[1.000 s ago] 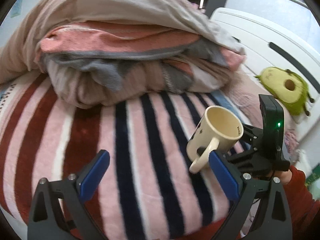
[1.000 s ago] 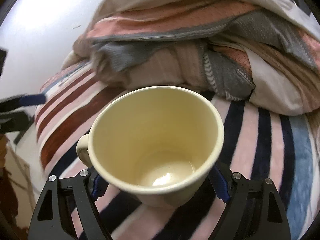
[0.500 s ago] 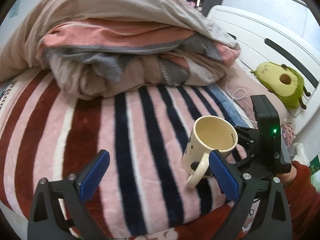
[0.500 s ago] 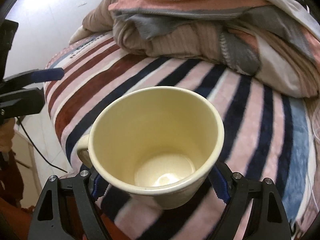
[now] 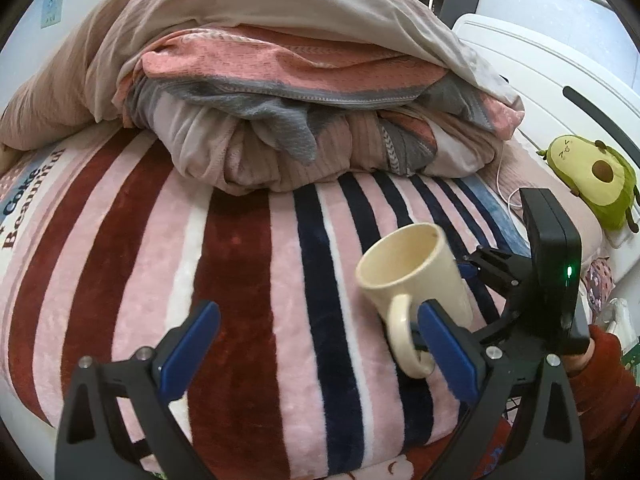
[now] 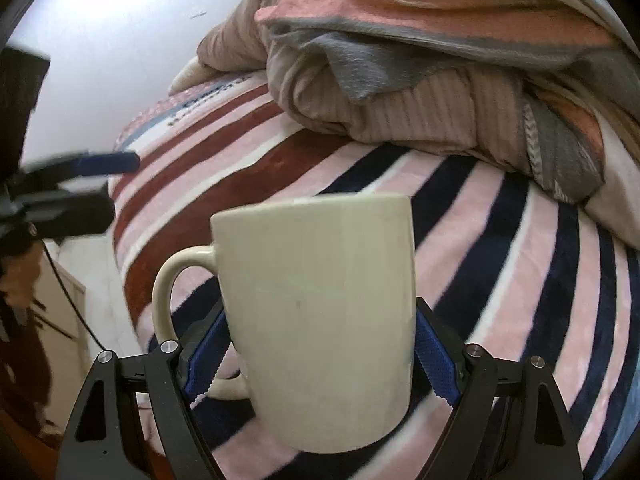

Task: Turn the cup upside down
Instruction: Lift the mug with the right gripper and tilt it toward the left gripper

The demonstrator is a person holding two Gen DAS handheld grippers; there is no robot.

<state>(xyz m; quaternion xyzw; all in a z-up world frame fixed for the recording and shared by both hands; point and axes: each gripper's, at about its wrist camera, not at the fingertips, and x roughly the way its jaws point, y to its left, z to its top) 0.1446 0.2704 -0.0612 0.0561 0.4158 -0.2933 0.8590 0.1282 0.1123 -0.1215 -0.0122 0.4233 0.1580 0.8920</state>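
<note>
Gripping: right gripper [image 6: 320, 356], fingers pinching the cup [image 6: 324, 312] low on its sides
Cup: between the fingers, handle left, above the blanket [image 6: 500, 260]
Left gripper [image 5: 316, 348]: fingers spread, holding nothing

Lighting: soft, even, indoor; we see no hard shadows. Glare: the white wall [image 6: 100, 40] at upper left washes out. Blur: the left gripper [image 6: 76, 184] at that view's edge smears. Distortion: strong fisheye bending, black vignette corners. Focus: striped blanket [image 5: 240, 280] sharp.
</note>
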